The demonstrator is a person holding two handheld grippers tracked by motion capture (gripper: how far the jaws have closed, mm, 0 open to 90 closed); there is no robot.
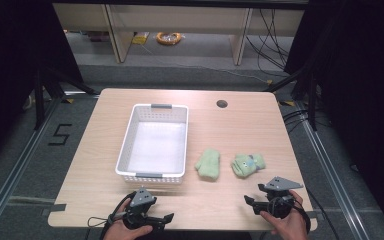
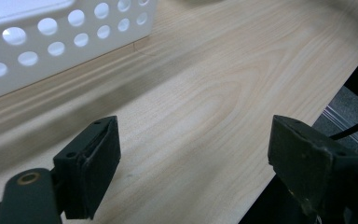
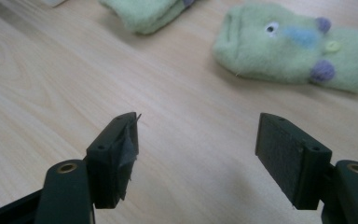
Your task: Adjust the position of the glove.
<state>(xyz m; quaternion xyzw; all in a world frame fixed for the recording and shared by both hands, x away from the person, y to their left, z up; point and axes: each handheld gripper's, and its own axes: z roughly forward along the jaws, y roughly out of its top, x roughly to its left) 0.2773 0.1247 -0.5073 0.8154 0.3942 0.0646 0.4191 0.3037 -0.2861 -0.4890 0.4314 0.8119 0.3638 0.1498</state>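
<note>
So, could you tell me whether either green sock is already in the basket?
No, both socks lie on the table right of the basket.

High view up above the near edge of the table (image 1: 230, 125), looking forward and down across the whole top. Left gripper view low and close, facing the white basket (image 2: 51, 42); right gripper view just as low, aimed at the green socks (image 3: 298, 46). Basket (image 1: 152, 142) and socks (image 1: 247, 164) shared with the high view.
</note>
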